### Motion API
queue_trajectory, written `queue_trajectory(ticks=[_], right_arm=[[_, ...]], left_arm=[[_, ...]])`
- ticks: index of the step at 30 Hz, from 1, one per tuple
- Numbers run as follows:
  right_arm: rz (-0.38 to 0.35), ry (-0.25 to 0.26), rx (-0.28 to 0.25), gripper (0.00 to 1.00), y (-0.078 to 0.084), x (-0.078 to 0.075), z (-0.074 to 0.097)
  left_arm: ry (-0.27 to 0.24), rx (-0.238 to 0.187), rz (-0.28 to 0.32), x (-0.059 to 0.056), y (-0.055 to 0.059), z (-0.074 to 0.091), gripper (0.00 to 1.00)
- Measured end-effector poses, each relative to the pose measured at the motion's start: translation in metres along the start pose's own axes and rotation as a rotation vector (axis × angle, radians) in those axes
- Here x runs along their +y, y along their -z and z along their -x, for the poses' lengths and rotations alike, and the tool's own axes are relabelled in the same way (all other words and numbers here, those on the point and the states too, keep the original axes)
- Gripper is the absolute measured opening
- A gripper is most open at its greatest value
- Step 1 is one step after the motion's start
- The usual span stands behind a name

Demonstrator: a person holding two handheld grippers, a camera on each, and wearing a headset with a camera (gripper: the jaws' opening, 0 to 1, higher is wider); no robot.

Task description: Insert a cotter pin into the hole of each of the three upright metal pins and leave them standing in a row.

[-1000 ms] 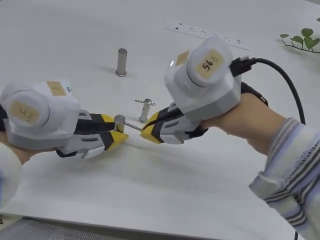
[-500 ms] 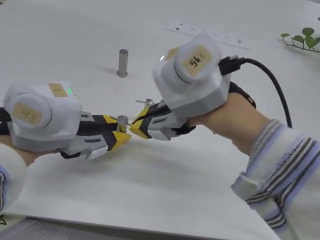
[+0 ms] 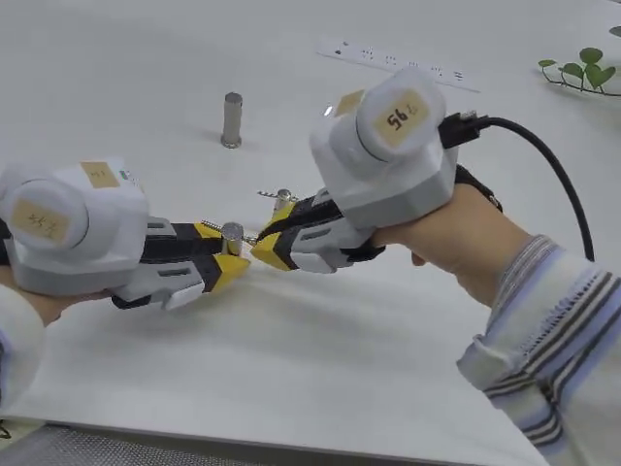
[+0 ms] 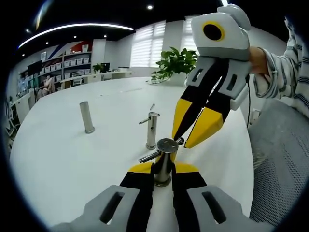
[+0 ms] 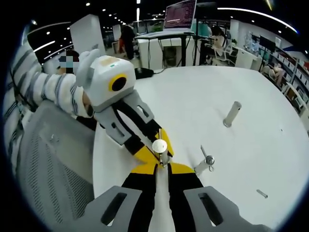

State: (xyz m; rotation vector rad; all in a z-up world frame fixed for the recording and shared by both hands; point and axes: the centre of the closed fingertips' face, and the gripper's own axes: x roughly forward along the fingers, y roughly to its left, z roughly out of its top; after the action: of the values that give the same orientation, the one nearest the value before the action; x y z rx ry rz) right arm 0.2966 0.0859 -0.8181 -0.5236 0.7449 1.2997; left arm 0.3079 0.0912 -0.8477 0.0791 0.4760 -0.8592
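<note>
The cotter pin (image 4: 148, 156) lies crosswise through the hole of the near metal pin (image 4: 164, 162). One end protrudes at 9 o'clock of the shaft. The near metal pin stands upright on the white table (image 4: 72, 164). It is clenched between the jaws of the left hand-held gripper (image 4: 163, 170). The right hand-held gripper (image 4: 182, 141) enters from 1 o'clock and grasps the cotter pin's other end beside the pin head.

In the left gripper view, the second metal pin (image 4: 152, 131) stands at 12 o'clock of the near one. A fitted cotter pin (image 4: 143, 121) passes through its top. The bare metal pin (image 4: 87, 117) stands apart at 10 o'clock.

The right gripper view adds a loose cotter pin (image 5: 262, 194) lying flat on the table at 4 o'clock. It also shows the near pin's round, flat head from above.

The head view adds a white power strip (image 3: 398, 64) at 12 o'clock and a black cable (image 3: 543, 155) leading from the right hand-held gripper.

All three metal pins are dull grey cylinders. The cotter pins are thin bright wire. The gripper housings are smooth white plastic, and the jaws are black with yellow tips.
</note>
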Motion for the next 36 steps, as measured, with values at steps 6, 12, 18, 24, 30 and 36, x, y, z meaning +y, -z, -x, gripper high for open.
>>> queue_trajectory(ticks=[6, 12, 18, 24, 30, 36], right_arm=[[-0.028, 0.0, -0.011, 0.05, -0.003, 0.001, -0.003], [-0.045, 0.001, -0.019, 0.05, -0.005, 0.004, -0.003], [-0.053, -0.006, -0.026, 0.05, -0.006, 0.006, -0.002], [-0.004, 0.02, -0.039, 0.17, -0.008, 0.003, 0.001], [-0.002, 0.045, -0.075, 0.25, -0.011, 0.002, -0.001], [-0.007, 0.055, -0.102, 0.25, -0.015, 0.004, -0.003]], left_arm=[[-0.004, -0.002, 0.002, 0.0, 0.0, 0.0, 0.12], [-0.004, -0.006, 0.012, 0.0, 0.0, -0.001, 0.12], [-0.001, -0.008, 0.022, 0.0, 0.0, -0.001, 0.12], [-0.004, 0.001, 0.008, 0.0, 0.0, -0.001, 0.13], [-0.004, 0.005, -0.013, 0.0, 0.0, -0.001, 0.13], [0.015, 0.023, -0.056, -0.001, 0.001, -0.001, 0.14]])
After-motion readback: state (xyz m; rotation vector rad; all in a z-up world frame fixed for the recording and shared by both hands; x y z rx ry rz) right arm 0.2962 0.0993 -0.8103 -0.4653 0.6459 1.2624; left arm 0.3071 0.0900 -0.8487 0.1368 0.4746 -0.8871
